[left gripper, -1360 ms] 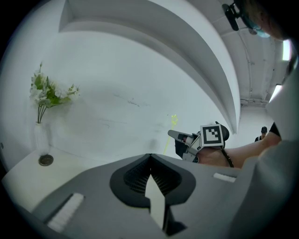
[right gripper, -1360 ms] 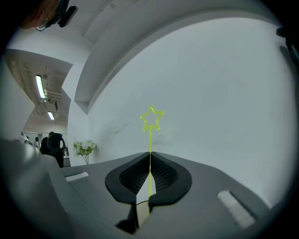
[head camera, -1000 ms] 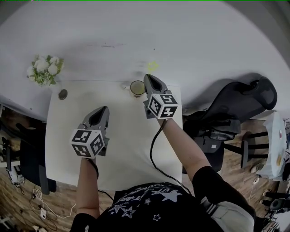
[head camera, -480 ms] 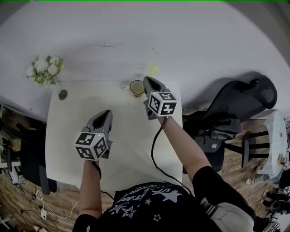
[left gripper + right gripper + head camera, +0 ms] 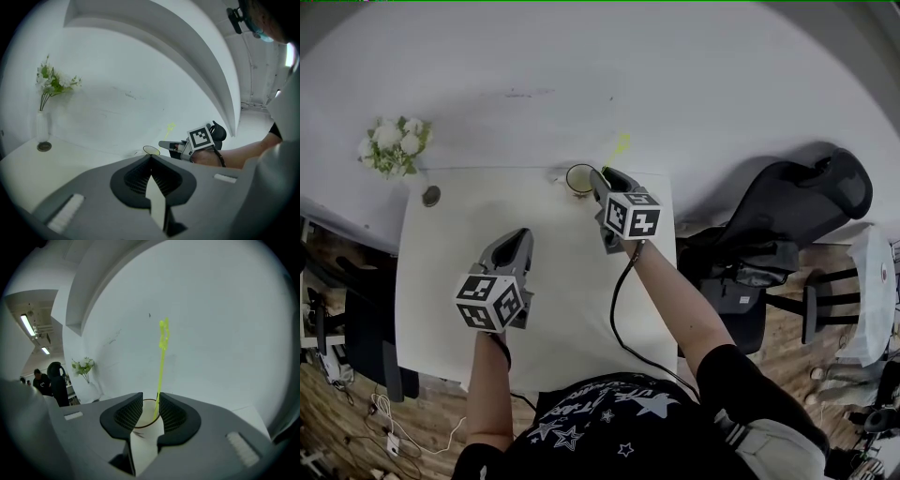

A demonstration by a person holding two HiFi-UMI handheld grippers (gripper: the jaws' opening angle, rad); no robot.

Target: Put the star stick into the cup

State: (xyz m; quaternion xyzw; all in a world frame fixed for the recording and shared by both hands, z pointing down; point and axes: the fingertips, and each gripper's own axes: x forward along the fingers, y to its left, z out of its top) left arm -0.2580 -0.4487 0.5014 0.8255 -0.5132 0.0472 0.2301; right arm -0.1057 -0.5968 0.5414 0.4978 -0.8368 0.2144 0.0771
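Yellow-green and very thin, the star stick (image 5: 161, 357) stands with its lower end down inside the small pale cup with a dark rim (image 5: 146, 420), and its lumpy star-shaped top rises well above the rim against the plain white wall. The cup sits at the far edge of the white tabletop (image 5: 553, 281), near the wall. My right gripper (image 5: 150, 398) hovers right at the cup, and its jaws have just been opening. The stick passes down between them, hard by the right-hand pad, and I cannot tell whether it touches that pad. The pads no longer press on it from both sides, so I judge the cup is what keeps it upright now. I read this as the release: I brought the stick in from above so its tip would clear the rim, and I spread the jaws only once the tip was inside. The stick leans a little rather than standing plumb, and it looks light and springy. I would back straight out so the pad does not catch it and tip the cup. My left gripper (image 5: 151, 161) hangs over the near part of the tabletop, well apart from the cup. Its jaws are closed together on nothing, parked out of the way since this job needs one hand. A vase of white flowers (image 5: 389, 145) stands off at the far left corner, clear of everything.
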